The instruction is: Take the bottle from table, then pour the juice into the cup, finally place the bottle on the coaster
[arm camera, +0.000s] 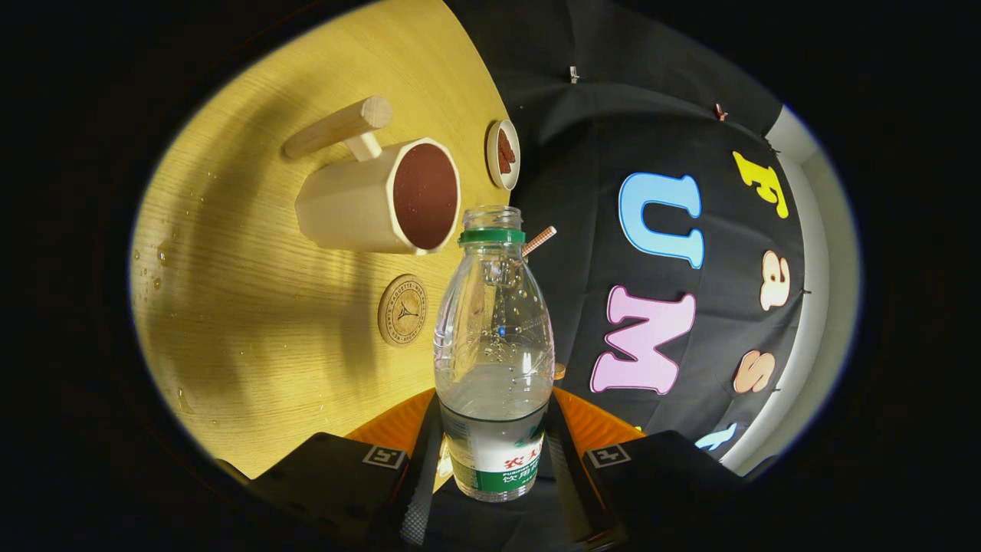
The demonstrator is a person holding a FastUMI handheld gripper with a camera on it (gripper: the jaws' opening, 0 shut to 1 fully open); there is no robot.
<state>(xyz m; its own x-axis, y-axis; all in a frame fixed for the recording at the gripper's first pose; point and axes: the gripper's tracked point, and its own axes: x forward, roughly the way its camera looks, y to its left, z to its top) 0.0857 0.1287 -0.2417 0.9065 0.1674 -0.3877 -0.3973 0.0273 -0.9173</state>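
My gripper (494,464) is shut on a clear plastic bottle (494,360) with a green neck ring and no cap; both fingers (420,475) press its labelled base. The view is rolled, so the wooden table (253,322) rises beside the bottle. Clear liquid sits in the bottle's lower part near the fingers, with bubbles above it. The open mouth is close to the rim of a beige cup (375,199) with a wooden handle and a dark brown inside. A round wooden coaster (402,310) lies on the table between the cup and my fingers.
A small round dish (503,153) with brown pieces sits beyond the cup at the table's edge. A striped straw (539,239) pokes out behind the bottle neck. Water drops (157,257) dot the table's far side. The black cloth wall (613,115) stands past the table edge.
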